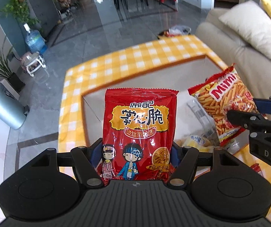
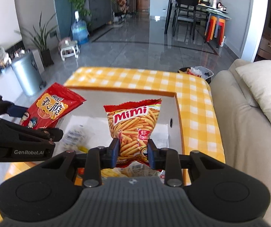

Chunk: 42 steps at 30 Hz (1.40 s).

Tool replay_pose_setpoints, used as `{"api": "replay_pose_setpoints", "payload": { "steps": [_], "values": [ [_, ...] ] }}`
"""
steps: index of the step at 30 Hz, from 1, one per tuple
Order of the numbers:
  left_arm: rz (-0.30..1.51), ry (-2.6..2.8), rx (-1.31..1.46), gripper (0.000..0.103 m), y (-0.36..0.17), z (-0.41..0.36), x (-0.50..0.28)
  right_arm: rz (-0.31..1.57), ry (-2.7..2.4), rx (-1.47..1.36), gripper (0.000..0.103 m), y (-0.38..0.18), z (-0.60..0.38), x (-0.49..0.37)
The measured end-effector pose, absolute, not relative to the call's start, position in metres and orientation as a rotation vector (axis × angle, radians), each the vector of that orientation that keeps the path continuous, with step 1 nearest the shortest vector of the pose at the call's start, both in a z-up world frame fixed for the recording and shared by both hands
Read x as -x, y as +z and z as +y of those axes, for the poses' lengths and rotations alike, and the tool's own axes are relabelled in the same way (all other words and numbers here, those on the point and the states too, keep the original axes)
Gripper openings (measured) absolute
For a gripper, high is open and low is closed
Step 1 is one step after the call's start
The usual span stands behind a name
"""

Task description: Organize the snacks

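My left gripper is shut on a red noodle-snack bag with cartoon children, held upright above a white open box. It also shows in the right wrist view at the left. My right gripper is shut on an orange Mimi shrimp-stick bag, held over the same box. The Mimi bag shows in the left wrist view at the right. Several pale and yellow packets lie inside the box.
The box sits on a table with a yellow checked cloth. A beige sofa with a white cushion stands on the right. A metal bin and a water bottle stand on the floor at left.
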<state>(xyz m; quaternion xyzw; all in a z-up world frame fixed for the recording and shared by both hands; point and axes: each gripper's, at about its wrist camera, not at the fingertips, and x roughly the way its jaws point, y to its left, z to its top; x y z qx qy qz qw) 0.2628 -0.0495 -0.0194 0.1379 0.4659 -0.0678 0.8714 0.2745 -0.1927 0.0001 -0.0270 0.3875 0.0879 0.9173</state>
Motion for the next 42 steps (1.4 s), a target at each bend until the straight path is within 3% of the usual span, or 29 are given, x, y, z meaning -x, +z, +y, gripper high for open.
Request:
{"api": "replay_pose_setpoints", "payload": {
  "steps": [18, 30, 36, 38, 42],
  "values": [
    [1.114, -0.141, -0.445, 0.078, -0.078, -0.069, -0.299, 0.939, 0.187, 0.245, 0.028, -0.051, -0.171, -0.33],
    [1.15, -0.151, -0.429, 0.083, -0.083, -0.068, -0.302, 0.98, 0.2, 0.214, 0.029, -0.056, -0.173, -0.334],
    [1.073, -0.147, -0.397, 0.084, -0.065, -0.067, -0.294, 0.938, 0.212, 0.203, 0.045, -0.046, -0.174, -0.329],
    [1.039, -0.116, -0.387, 0.084, -0.056, -0.064, -0.289, 0.916, 0.195, 0.197, 0.061, -0.041, -0.174, -0.325],
    [0.992, -0.092, -0.323, 0.085, -0.038, -0.055, -0.279, 0.836, 0.163, 0.175, 0.076, -0.026, -0.178, -0.314]
  ]
}}
